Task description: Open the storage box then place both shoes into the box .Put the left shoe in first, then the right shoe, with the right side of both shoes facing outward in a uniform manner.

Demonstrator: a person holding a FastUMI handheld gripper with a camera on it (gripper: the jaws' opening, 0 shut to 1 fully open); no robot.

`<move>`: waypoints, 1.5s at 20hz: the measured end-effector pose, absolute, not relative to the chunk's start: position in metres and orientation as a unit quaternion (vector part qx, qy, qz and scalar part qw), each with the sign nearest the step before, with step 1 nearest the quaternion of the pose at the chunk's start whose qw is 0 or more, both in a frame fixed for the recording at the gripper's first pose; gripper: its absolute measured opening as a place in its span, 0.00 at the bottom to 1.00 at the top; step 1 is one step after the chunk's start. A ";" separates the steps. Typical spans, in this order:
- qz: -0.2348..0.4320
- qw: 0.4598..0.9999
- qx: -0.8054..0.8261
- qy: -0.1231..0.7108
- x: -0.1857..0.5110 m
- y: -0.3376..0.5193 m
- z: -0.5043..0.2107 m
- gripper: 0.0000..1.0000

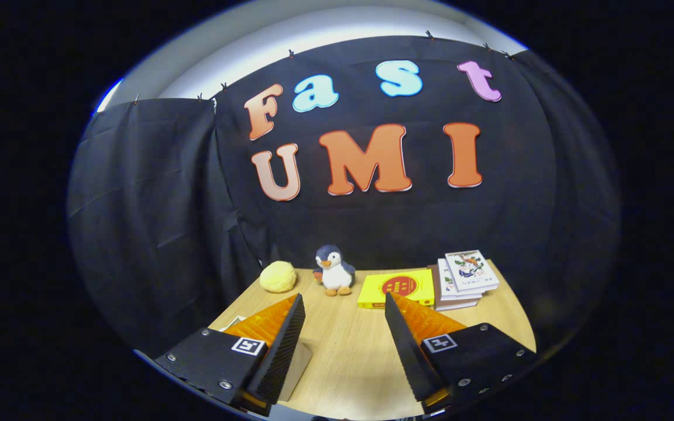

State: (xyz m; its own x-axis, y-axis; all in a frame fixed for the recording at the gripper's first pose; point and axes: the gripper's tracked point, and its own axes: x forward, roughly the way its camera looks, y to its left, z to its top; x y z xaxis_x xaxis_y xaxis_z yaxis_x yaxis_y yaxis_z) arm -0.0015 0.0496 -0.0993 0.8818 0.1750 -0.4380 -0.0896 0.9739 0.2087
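1. One pale corner peeks out just beside the left finger, and a tan edge lies under that same finger. Either could be part of the storage box, but I cannot tell. Where the shoes lie I cannot tell either.
2. Judging from the task, the storage box is probably light and stiff, with a lid or flap that gives way at one edge. That free edge is the place to take hold, pinched thinly so the box does not slide on the smooth wood.
3. The shoes are likely soft in the upper and firm at the sole. The heel collar or the rim of the opening should give the surest grip. A pinch on the toe would probably let a shoe swing and spoil its facing.
4. The hand-held gripper hovers over the surface with its fingers spread wide apart. Nothing is between them but bare wood.
5. Beyond the fingertips, along the far edge, sit a yellow lump and a toy penguin. Next to them are a yellow book and a stack of books. All are well clear of the fingers.
6. Opening the box looks not yet begun.
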 end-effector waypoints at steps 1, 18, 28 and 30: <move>0.063 0.970 0.088 0.218 0.000 0.041 -0.092 0.86; 0.030 0.998 0.017 0.055 -0.008 -0.015 -0.025 0.96; 0.012 1.000 0.011 0.026 -0.010 -0.024 -0.015 0.96; 0.009 1.000 0.011 0.018 -0.013 -0.027 -0.014 0.96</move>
State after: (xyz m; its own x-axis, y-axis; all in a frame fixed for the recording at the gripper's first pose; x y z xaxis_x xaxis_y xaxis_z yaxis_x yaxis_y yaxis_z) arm -0.0129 -0.0272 -0.0138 0.9992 0.0174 -0.0360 -0.0166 0.9996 0.0221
